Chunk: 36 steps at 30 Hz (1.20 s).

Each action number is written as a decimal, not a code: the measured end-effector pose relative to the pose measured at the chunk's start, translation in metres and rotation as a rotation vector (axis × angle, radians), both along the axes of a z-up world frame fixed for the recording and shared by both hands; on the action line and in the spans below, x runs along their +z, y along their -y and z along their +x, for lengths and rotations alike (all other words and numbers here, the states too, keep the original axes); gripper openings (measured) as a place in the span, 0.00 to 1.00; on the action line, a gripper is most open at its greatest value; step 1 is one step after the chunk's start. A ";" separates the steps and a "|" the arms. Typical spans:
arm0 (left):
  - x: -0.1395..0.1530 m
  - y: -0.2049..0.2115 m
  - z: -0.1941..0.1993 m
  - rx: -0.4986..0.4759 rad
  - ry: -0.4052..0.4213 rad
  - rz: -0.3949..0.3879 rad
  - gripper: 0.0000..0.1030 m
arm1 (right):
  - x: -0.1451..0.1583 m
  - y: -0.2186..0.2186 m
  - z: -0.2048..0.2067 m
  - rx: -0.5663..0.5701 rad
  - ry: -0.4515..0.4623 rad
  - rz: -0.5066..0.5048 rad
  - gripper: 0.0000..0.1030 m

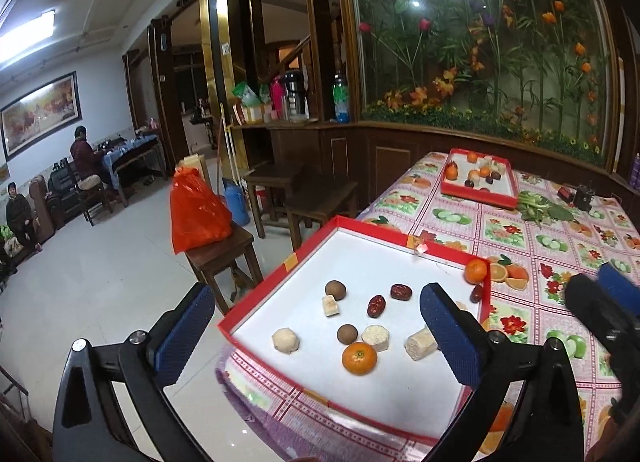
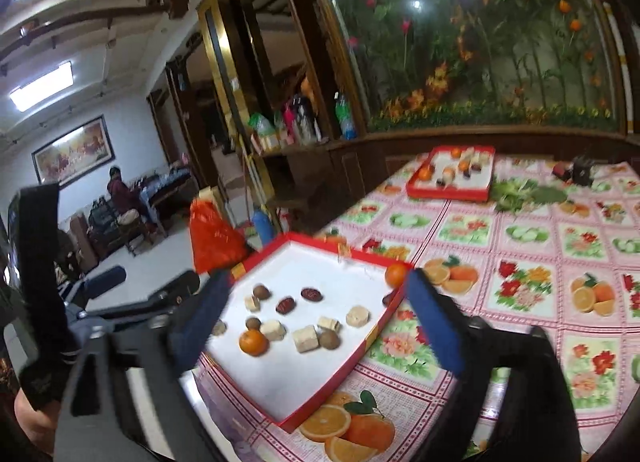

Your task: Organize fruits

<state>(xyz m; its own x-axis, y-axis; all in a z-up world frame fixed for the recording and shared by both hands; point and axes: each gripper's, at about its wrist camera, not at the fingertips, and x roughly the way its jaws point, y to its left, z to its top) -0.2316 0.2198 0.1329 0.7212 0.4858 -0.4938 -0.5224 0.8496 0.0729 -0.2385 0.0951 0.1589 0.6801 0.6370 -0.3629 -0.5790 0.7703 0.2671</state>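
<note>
A red-rimmed white tray sits at the counter corner, centre frame, its long axis running toward upper right. It holds tangerines, red dates and longans. Left tool and right tool both gape wide, empty.

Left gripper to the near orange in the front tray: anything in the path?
Nothing visible. The left gripper is open above the near tray, and the orange lies uncovered, just apart from the longan and pale chunk behind it.
</note>
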 end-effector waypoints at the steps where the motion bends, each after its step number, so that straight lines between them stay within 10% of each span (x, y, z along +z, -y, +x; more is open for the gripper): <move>1: 0.002 0.002 -0.002 0.001 0.003 0.008 1.00 | 0.003 0.003 -0.005 -0.006 0.013 0.006 1.00; 36: 0.032 0.010 -0.049 0.076 0.096 0.061 1.00 | 0.025 0.015 -0.041 -0.091 0.100 -0.033 1.00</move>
